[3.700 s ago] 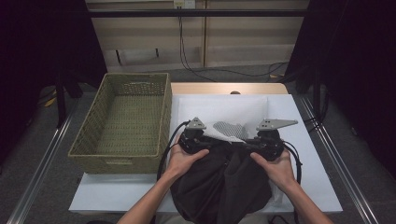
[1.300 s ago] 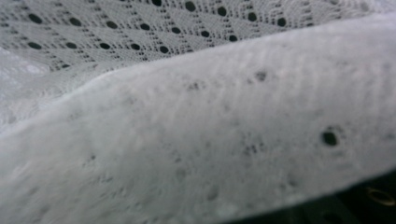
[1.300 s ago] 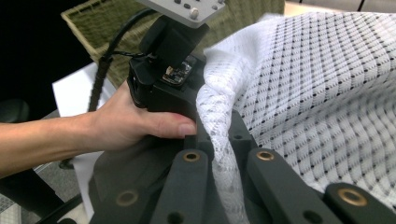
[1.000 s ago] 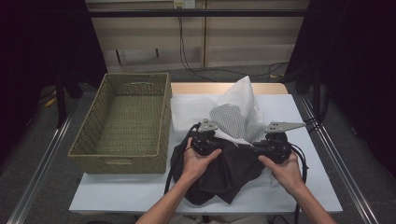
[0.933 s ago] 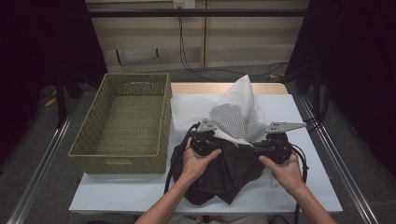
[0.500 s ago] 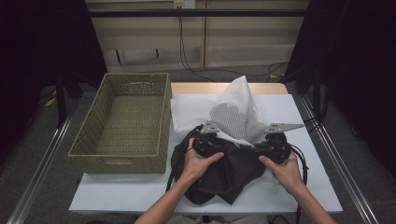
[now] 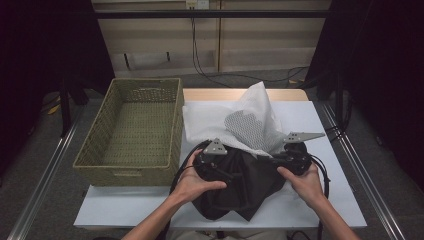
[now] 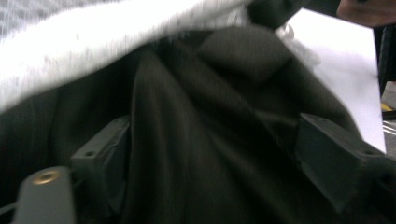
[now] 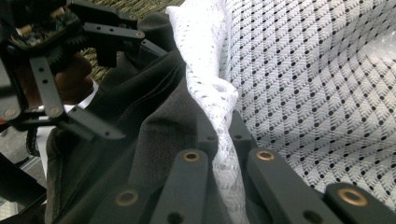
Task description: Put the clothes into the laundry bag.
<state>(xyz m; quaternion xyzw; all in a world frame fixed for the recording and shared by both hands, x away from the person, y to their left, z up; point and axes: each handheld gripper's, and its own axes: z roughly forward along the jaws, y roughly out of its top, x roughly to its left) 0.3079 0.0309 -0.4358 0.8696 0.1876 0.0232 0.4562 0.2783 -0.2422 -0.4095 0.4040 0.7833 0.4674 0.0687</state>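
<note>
Here we see a dark garment (image 7: 240, 185) bunched on the near part of the white table (image 7: 125, 217), its bulk sagging toward the front edge between the person's two hands. Over its far side lies a white mesh garment (image 7: 250, 125), one peak of which is pulled up so that it rises toward the back of the table, with the rest spreading flat to the left. The dark cloth has no clear long axis that we can make out; it is a rumpled heap, a little wider across the table than deep. The left gripper (image 7: 212, 162) sits at the left of the heap, and in the left gripper view its jaws stand apart with dark cloth (image 8: 205, 140) bulging between them, so we read it as released and not pinching. The right gripper (image 7: 290, 160) sits at the right of the heap; in the right gripper view its jaws are clenched on a twisted strip of the white mesh (image 9: 219, 126), with the dark cloth (image 9: 140, 140) pressed just beside it. To the left of the garments, half over the table's left edge, stands a woven basket (image 7: 90, 150), long axis running from front to back, and we see nothing inside it.
</note>
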